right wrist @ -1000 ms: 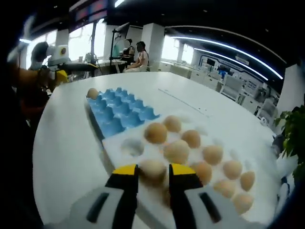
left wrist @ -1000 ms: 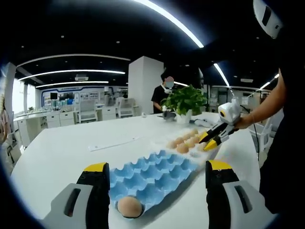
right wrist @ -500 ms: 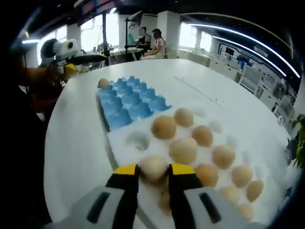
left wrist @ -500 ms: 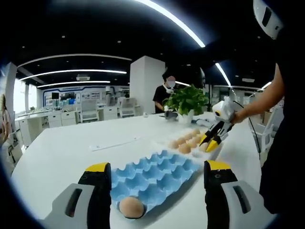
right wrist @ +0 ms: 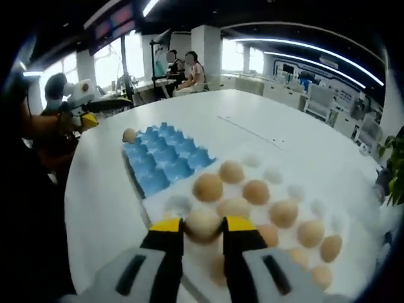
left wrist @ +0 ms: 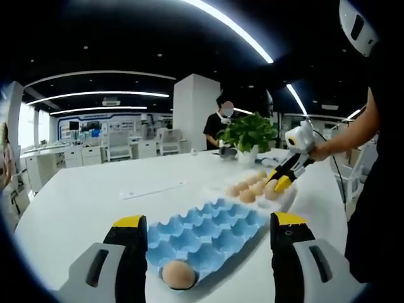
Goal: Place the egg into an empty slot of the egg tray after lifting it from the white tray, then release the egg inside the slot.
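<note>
Egg (right wrist: pixel 202 224) sits clamped in right tool (right wrist: pixel 202 228).

- We found no text, label, brand, number or sign that could be read in either view.
- The far wall panels (left wrist: pixel 95 128) in the left gripper view carried marks too small and blurred for us to make out.
- The dark screens (right wrist: pixel 113 22) high up in the right gripper view showed reddish smears, not legible to us.

egg tray (left wrist: pixel 208 230) blue | eggs (right wrist: pixel 256 192) tan | tongs' tips (right wrist: pixel 202 225) yellow
</note>
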Demonstrator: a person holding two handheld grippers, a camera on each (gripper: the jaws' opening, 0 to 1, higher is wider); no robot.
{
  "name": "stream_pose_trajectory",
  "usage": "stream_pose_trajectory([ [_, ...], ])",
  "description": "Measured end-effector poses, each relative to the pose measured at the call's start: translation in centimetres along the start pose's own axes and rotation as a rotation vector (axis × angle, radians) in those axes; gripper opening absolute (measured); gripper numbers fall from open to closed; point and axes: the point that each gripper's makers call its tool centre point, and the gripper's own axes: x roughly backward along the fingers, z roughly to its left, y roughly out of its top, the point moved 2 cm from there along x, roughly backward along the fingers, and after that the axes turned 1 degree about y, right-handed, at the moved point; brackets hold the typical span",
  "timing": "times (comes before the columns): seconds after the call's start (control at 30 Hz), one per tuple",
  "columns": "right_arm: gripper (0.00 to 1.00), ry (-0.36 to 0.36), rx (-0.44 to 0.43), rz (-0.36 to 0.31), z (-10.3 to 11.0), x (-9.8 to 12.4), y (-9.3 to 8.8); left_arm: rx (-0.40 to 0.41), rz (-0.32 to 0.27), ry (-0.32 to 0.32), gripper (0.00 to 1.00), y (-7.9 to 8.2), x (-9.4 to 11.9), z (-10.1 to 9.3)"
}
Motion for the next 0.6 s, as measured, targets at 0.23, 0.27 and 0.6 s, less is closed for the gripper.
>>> stream_pose_trajectory([
  [0.23, 0.23, 0.019, 0.021, -0.013, 0.9, -0.6, 0.9, -0.002, -0.001, 0.005, 0.81, -0.2, 0.1, 0.1],
  [0.27, 0.23, 0.026, 0.02, -0.009, 1.0, -0.7, 0.9, 0.0, -0.001, 0.006, 0.81, -0.2, 0.2, 0.1],
  [0.6, 0.23, 0.093, 0.04, -0.03, 3.1, -2.5, 2.6, 0.007, 0.002, 0.008, 0.81, -0.5, 0.4, 0.1],
])
